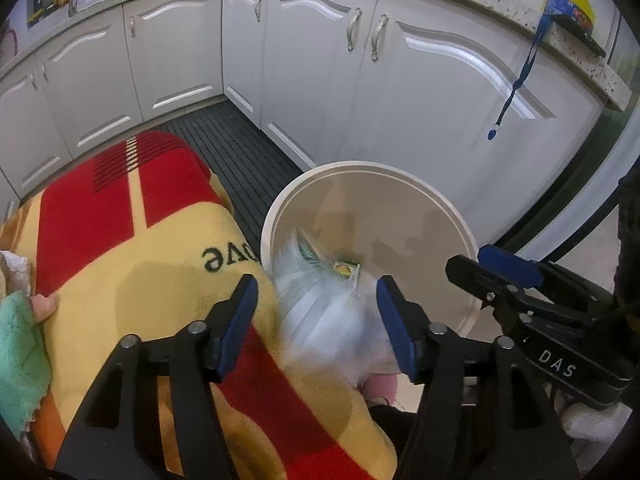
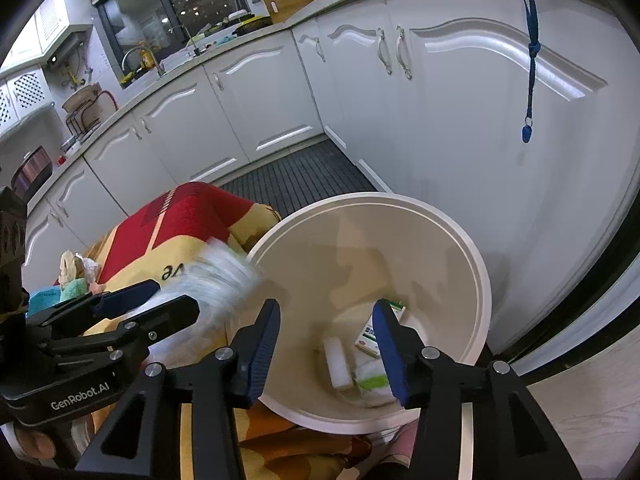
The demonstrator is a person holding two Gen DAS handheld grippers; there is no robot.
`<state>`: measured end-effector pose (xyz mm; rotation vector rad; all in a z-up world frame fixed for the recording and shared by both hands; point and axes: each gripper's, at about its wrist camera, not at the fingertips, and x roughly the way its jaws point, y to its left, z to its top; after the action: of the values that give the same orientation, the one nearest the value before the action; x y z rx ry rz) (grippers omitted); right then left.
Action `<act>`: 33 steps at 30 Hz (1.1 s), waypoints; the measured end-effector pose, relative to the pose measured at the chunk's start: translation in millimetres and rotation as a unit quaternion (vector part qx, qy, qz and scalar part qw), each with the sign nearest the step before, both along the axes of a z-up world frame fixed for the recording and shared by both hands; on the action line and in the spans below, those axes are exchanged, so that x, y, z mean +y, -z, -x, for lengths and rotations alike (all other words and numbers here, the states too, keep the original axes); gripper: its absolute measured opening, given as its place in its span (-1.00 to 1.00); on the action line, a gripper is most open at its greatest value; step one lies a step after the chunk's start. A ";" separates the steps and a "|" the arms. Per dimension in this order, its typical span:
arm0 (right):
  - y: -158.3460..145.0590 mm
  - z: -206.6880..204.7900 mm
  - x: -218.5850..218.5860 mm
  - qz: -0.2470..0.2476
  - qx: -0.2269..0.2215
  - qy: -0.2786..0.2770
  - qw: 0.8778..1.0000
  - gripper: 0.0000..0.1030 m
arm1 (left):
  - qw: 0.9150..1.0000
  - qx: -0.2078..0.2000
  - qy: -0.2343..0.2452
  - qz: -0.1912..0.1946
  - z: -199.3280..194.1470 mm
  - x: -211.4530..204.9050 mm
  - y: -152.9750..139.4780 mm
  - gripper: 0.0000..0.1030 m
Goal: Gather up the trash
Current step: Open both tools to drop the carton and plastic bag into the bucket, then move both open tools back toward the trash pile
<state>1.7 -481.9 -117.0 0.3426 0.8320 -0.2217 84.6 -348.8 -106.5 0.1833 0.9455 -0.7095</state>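
Now, left claw [image 1: 316, 320] spread around a blurred plastic bag [image 1: 320, 300] at the bin [image 1: 400, 172] rim, right claw [image 2: 326, 348] spread empty above; release should land it fully inside.

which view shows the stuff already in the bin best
The right wrist view. It looks down into the white bin, so the white block, the small printed box and the green-striped wrapper show on its floor. The left wrist view shows only a box corner; a blurred clear plastic bag covers the rest.
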 end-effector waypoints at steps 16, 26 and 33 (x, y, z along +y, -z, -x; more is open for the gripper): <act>-10.3 8.5 7.5 0.001 -0.006 0.000 1.000 -0.09 | 1.000 -0.019 -0.009 0.013 5.5 14.0 -18.2 0.28; -24.9 7.1 37.2 0.010 -0.021 -0.030 0.999 -0.09 | 0.998 -0.056 -0.032 0.006 18.8 44.7 -38.3 0.28; -37.3 0.2 70.9 0.022 -0.032 -0.065 0.997 0.09 | 0.995 -0.077 -0.059 -0.001 27.6 79.1 -48.8 0.28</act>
<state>1.5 -411.0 -79.7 0.2530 0.7817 -0.1075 57.0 -269.7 -57.7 0.1805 0.8034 -0.5765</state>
